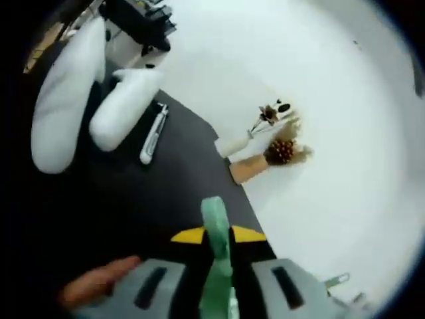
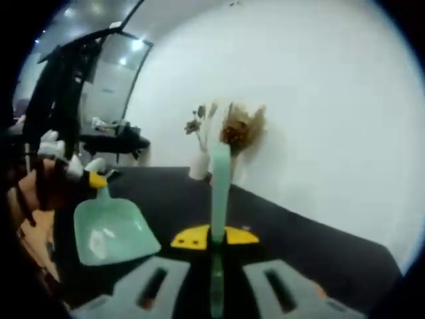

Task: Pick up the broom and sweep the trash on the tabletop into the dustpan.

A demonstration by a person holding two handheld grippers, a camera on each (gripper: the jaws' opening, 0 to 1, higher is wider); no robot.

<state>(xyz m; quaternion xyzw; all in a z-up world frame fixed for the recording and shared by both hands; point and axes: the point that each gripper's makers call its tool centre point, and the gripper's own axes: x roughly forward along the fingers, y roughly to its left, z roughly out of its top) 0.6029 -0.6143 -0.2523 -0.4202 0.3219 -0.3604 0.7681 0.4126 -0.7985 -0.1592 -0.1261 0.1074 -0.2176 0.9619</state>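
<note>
Right gripper: pinches the pale green broom handle, which rises straight ahead between its jaws.
Left gripper: pinches a green dustpan handle.
Dustpan: seen from the right gripper, low to its left, mouth toward it, over the black tabletop.
Trash: cannot make out.
Broom head: cut off.

black tabletop with white vase, wooden vase

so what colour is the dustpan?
Pale mint green; the dustpan shows best in the right gripper view.
</note>
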